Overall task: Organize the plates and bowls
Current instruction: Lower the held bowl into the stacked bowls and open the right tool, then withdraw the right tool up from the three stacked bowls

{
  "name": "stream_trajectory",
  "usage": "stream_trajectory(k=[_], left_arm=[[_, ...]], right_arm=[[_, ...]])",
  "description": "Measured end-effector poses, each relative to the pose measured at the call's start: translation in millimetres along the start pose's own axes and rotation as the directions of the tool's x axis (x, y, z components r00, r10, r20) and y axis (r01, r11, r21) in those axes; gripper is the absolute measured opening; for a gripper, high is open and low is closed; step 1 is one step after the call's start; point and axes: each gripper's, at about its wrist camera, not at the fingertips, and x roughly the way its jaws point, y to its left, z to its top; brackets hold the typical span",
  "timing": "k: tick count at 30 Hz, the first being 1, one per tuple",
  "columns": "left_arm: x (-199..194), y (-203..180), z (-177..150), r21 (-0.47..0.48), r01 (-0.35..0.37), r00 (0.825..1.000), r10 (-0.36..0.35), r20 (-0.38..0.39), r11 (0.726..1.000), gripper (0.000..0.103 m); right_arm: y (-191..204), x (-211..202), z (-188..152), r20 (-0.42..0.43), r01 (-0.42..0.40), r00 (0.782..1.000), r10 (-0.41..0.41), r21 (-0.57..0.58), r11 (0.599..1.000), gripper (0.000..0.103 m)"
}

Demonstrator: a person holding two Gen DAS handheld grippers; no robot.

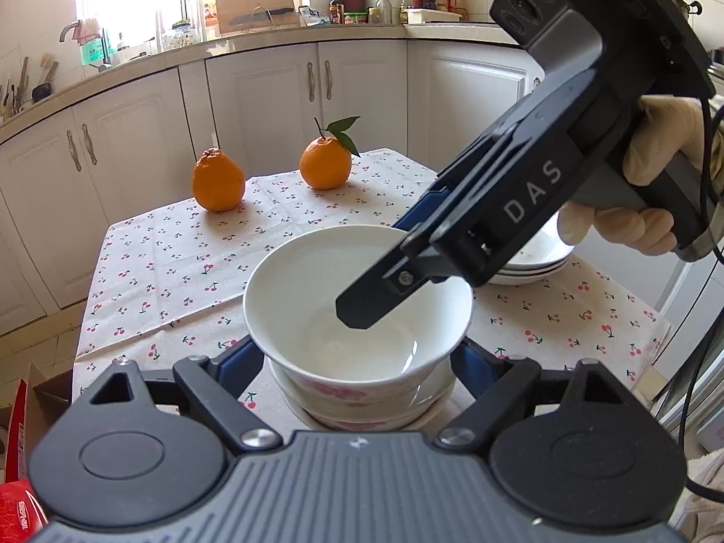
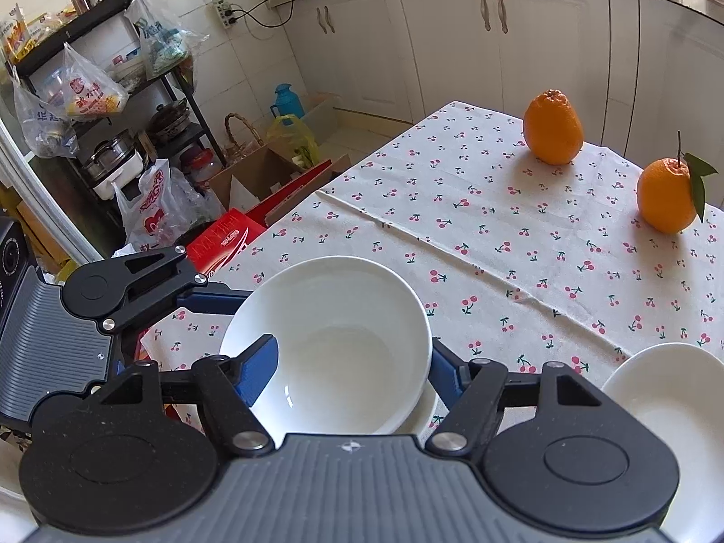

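R gripper (image 2: 353, 362) pinches top bowl (image 1: 357, 303) wall; L gripper (image 1: 357, 362) jaws apart round stack (image 1: 362, 407). Seat bowl centred, level, then release.

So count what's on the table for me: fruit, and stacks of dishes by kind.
Oranges: 2
Bowl stack: 1
Plate stack: 1
Total: 4

Ahead of me two round orange tangerines sit apart mid-frame, one bare (image 1: 218, 180), one with a green leaf (image 1: 326, 162), on the white cherry-print tablecloth (image 1: 172, 262); white cabinet doors (image 1: 267, 104) fill the background.
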Motion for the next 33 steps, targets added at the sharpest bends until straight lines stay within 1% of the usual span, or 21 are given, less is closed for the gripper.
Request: stream_trajectory(k=[18, 20, 21, 22, 24, 26, 28, 33], left_arm=[[5.5, 0.3, -3.7, -0.019, 0.029, 0.999, -0.029, -0.013, 0.999, 0.089], [6.2, 0.7, -4.3, -0.020, 0.032, 0.999, -0.033, -0.015, 0.999, 0.090], [7.0, 0.5, -4.6, -0.018, 0.031, 0.999, -0.031, -0.017, 0.999, 0.092], [7.5, 0.2, -5.1, -0.015, 0.029, 0.999, -0.029, -0.018, 0.999, 0.092], [6.3, -0.6, -5.6, -0.005, 0.021, 1.000, -0.021, -0.008, 1.000, 0.094], [5.3, -0.1, -5.8, -0.002, 0.022, 1.000, -0.022, -0.002, 1.000, 0.096], [3.5, -0.2, -6.8, 0.002, 0.026, 1.000, -0.026, -0.002, 1.000, 0.096], [-1.4, -0.6, -12.6, 0.012, 0.032, 0.999, -0.032, -0.007, 0.999, 0.096]], right_arm=[[-1.8, 7.6, -5.6, -0.022, 0.021, 1.000, -0.021, -0.002, 1.000, 0.077], [-1.1, 8.7, -6.0, -0.023, 0.025, 0.999, -0.025, -0.008, 1.000, 0.079], [-0.5, 9.0, -5.8, -0.022, 0.027, 0.999, -0.028, -0.010, 1.000, 0.082], [-0.3, 9.0, -5.6, -0.018, 0.032, 0.999, -0.032, -0.014, 0.999, 0.088], [1.3, 7.3, -5.2, -0.002, 0.030, 1.000, -0.030, -0.026, 0.999, 0.092], [3.3, 5.9, -4.2, 0.006, 0.026, 1.000, -0.026, -0.034, 0.999, 0.095], [5.7, 5.2, -4.4, 0.014, 0.045, 0.999, -0.044, -0.049, 0.998, 0.099], [14.6, 6.0, -7.6, 0.028, 0.084, 0.996, -0.082, -0.086, 0.993, 0.103]])
